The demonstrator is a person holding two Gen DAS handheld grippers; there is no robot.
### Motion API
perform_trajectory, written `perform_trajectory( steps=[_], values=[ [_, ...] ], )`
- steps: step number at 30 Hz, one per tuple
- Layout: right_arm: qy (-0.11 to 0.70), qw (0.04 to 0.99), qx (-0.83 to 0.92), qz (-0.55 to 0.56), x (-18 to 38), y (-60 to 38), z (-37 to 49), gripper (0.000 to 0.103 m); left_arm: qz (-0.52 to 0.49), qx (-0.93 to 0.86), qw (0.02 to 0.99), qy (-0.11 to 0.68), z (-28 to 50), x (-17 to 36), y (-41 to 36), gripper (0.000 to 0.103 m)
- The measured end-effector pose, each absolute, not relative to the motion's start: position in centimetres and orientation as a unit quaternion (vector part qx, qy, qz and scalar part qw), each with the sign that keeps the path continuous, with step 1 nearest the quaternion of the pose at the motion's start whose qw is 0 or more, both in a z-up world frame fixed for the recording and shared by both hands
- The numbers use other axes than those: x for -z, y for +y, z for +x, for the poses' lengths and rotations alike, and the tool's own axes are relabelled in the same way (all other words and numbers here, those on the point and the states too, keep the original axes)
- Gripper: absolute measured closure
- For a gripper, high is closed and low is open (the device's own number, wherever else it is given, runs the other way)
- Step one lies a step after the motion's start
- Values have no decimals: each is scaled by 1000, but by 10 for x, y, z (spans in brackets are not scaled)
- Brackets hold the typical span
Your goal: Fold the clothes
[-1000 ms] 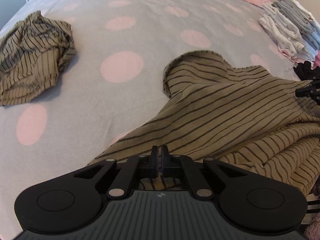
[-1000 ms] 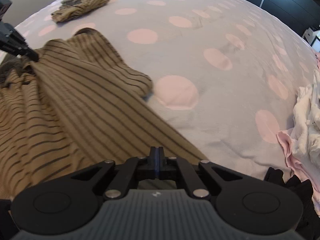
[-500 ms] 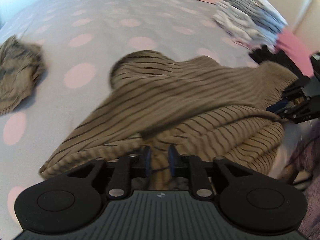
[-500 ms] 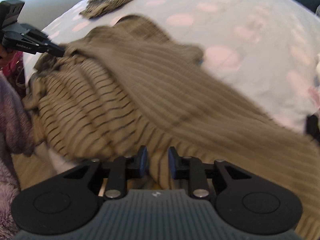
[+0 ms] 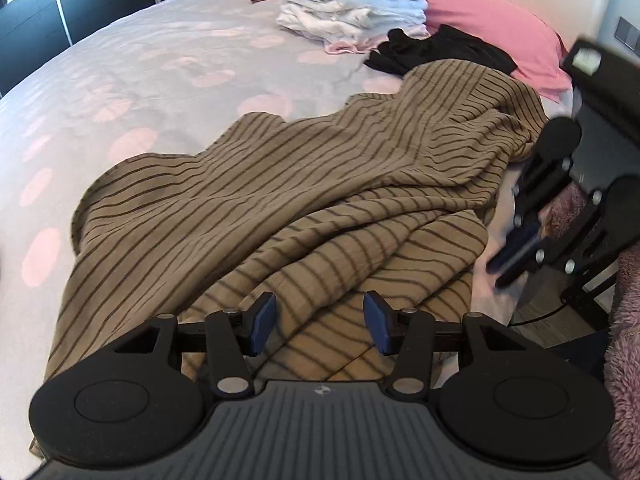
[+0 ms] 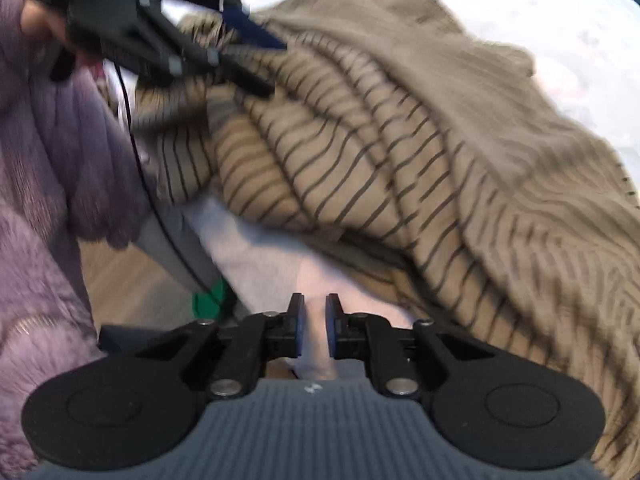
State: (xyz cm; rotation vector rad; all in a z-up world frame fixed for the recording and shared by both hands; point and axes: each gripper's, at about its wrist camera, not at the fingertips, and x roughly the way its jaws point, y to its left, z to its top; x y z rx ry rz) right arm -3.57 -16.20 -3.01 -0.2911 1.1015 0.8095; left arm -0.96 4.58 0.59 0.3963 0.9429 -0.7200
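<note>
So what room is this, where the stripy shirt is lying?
Most likely a bedroom. The striped shirt lies on a bed with a pink-dotted cover, a pink pillow sits at the far end, and folded clothes are stacked beside it.

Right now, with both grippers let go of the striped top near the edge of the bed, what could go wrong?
1. The striped top lies bunched in overlapping folds and partly hangs over the bed edge, so it may slide toward the floor.
2. The left gripper, whose jaws have just been opening, could pinch several layers at once.
3. The right gripper, jaws just narrowing with nothing between them, sits over bare sheet and might grab bedding.
</note>
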Motion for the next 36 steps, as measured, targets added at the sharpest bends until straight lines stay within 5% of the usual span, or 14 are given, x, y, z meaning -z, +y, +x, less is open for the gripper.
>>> perform_trajectory(
  steps=[4, 7, 10, 15, 19, 27, 32, 36],
  values=[
    [476, 797, -359, -99, 7, -180, -25, 80, 191, 335, 802, 456, -8, 4, 38, 59],
    [457, 819, -337, -79, -2, -186, -14, 76, 180, 326, 787, 492, -1, 15, 36, 87],
    [448, 836, -309, -71, -7, -191, -2, 76, 168, 337, 769, 517, -1, 19, 37, 97],
    [438, 847, -293, -72, -3, -191, 9, 64, 146, 366, 741, 544, -7, 16, 47, 99],
    [470, 828, -292, -86, 18, -180, 18, 63, 123, 399, 713, 563, -15, 18, 53, 103],
    [518, 786, -319, -107, 20, -171, 19, 62, 61, 398, 732, 549, -15, 0, 80, 101],
    [516, 784, -326, -119, 1, -176, 26, 64, 19, 351, 774, 526, 5, -25, 116, 72],
    [507, 790, -323, -120, -19, -183, 40, 63, 6, 290, 812, 507, 34, -37, 146, 67]
  ],
)
